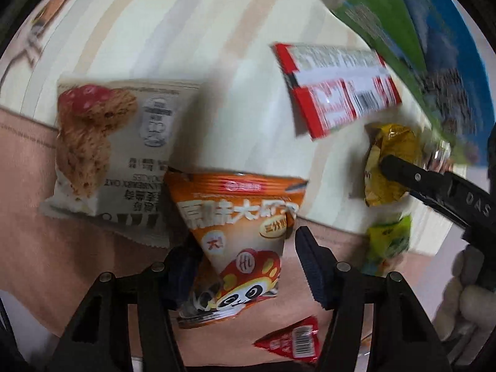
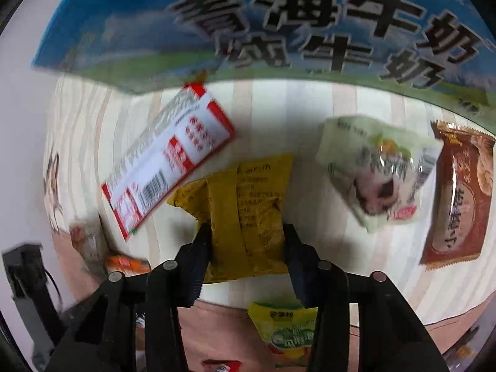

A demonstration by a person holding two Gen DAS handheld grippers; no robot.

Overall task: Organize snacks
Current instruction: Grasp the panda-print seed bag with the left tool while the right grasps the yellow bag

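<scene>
In the left wrist view my left gripper (image 1: 248, 260) stands open around an orange panda snack bag (image 1: 238, 232); its fingers look apart from the bag. A beige oat-cookie packet (image 1: 114, 155) lies to its left. In the right wrist view my right gripper (image 2: 248, 248) stands astride a yellow snack packet (image 2: 245, 214); I cannot tell whether its fingers touch the packet. The same packet (image 1: 387, 167) and the right gripper's finger (image 1: 415, 176) show in the left wrist view. A red and white packet (image 2: 167, 161) lies to the left.
A blue and green milk carton box (image 2: 279, 31) stands at the back of the striped cloth (image 2: 272, 105). A pale green packet (image 2: 378, 170) and a brown pastry packet (image 2: 458, 198) lie at right. A yellow-green packet (image 2: 288, 328) and a small red packet (image 1: 294, 344) lie nearer.
</scene>
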